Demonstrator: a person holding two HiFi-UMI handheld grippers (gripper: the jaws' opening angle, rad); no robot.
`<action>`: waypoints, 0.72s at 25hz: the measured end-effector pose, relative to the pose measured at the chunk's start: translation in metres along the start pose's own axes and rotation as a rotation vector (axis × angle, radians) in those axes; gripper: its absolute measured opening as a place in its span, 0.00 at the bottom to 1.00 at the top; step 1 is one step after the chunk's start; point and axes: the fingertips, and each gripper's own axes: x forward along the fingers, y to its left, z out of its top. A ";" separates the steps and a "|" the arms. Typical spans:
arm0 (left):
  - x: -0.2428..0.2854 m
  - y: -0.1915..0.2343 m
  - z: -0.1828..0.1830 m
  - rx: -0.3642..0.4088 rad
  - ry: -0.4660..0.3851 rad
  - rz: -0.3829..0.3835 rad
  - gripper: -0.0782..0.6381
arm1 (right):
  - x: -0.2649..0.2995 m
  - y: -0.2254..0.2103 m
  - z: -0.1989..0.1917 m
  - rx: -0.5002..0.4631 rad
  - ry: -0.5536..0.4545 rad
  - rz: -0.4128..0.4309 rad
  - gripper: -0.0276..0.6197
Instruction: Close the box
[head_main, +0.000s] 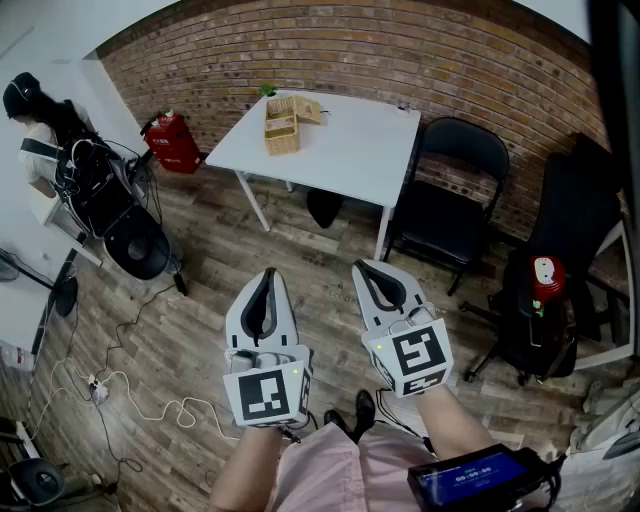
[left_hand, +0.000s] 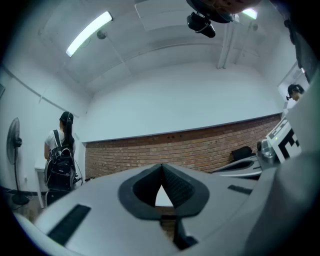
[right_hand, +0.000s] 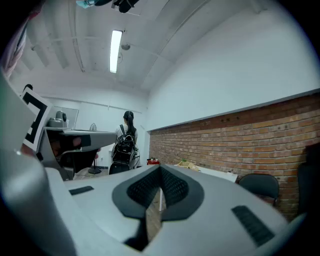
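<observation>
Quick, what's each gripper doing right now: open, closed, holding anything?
Left gripper: closed, nothing between its jaws.
Right gripper: closed, nothing between its jaws.

Wooden floor (head_main: 300, 250) lies open up to the white surface (head_main: 350, 150), bare except for the wicker box (head_main: 283, 125) near its far left corner. A black folding chair (head_main: 450, 200) crowds its right side; a fire extinguisher (head_main: 172, 142) stands left

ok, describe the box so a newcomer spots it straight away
Find the red brick wall at the far end; the white square table stands in front of it. Near the table's far left corner sits the pale woven box, lid tipped open: the only tan basket-like thing there, beside a small green item.
</observation>
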 end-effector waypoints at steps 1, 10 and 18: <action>0.001 -0.001 -0.001 0.006 0.002 -0.002 0.12 | 0.001 -0.001 0.000 0.002 0.000 0.000 0.04; 0.010 -0.008 -0.010 0.018 0.027 0.008 0.12 | 0.005 -0.014 -0.005 0.045 -0.022 0.036 0.24; 0.022 -0.011 -0.017 0.023 0.042 0.049 0.12 | 0.019 -0.035 -0.012 0.039 -0.018 0.055 0.31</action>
